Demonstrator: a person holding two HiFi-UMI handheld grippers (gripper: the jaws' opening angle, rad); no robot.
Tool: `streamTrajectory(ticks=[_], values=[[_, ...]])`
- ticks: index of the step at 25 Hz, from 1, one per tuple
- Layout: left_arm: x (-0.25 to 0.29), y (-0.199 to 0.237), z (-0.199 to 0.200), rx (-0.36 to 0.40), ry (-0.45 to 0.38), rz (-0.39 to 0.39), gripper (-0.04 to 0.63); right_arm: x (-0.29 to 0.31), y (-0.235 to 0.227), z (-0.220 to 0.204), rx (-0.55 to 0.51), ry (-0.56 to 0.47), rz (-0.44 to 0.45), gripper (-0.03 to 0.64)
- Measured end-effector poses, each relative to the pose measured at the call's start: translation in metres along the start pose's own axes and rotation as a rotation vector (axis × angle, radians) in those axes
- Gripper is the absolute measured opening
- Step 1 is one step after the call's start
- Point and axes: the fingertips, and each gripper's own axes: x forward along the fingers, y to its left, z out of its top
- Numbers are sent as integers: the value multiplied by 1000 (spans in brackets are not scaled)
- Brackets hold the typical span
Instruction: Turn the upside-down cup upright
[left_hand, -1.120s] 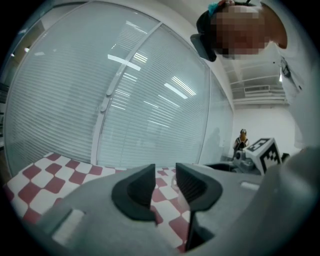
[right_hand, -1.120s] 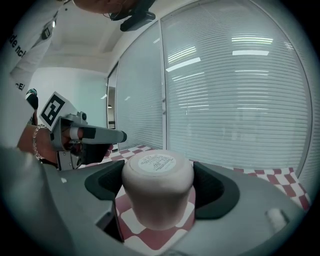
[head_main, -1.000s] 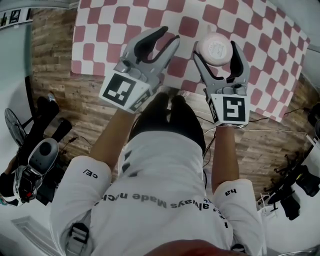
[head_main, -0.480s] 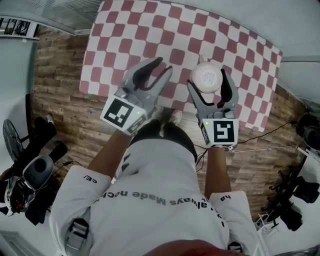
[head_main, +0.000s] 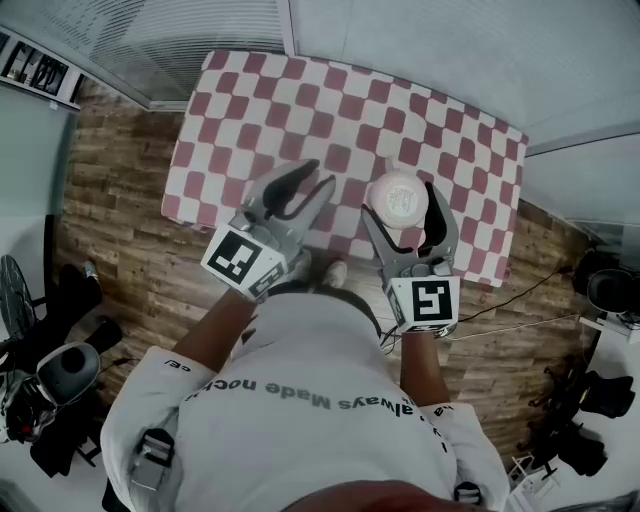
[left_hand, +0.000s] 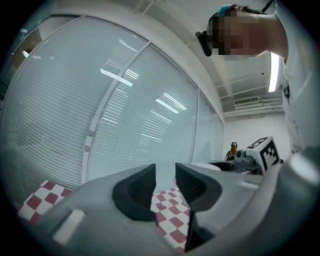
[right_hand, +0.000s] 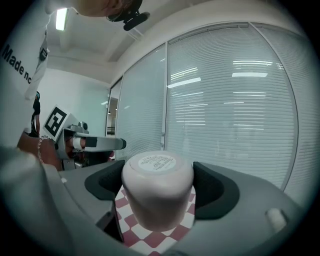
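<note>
The cup sits between the two jaws of the right gripper. The jaws are open just as wide as the cup, and a dark pad presses on each side of it. The cup is pale pink and smooth. It is upside down. Its flat bottom faces up, and there is a round white sticker on it. Its open end points down at the table. Its long way runs up and down, almost straight.

From the head view you look right down onto the round bottom of the cup. The right gripper holds it up in the air over the red and white checked cloth, close to the edge of the table that is nearest the person.

The left gripper is next to it, a little way off, and also up over the cloth. In the left gripper view, the left gripper has its jaws only a little bit apart. Nothing is between them. You can see the cloth and the window blinds through the thin gap.
</note>
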Motion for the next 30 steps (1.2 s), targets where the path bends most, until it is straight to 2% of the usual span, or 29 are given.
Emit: streamTrajectory(ticks=[5, 12, 20, 23, 30], values=[[-5, -19, 9, 6, 5, -29, 121, -17, 3, 22, 5, -11, -15, 430], [-12, -27, 20, -3, -5, -31, 120, -35, 9, 45, 17, -51, -20, 429], [-10, -27, 26, 9, -7, -43, 120, -38, 5, 48, 88, -82, -24, 430], [-8, -28, 24, 7, -6, -46, 120, -41, -5, 45, 158, -115, -42, 428], [-7, -36, 22, 3, -6, -59, 120, -47, -25, 38, 426, -199, -40, 428]])
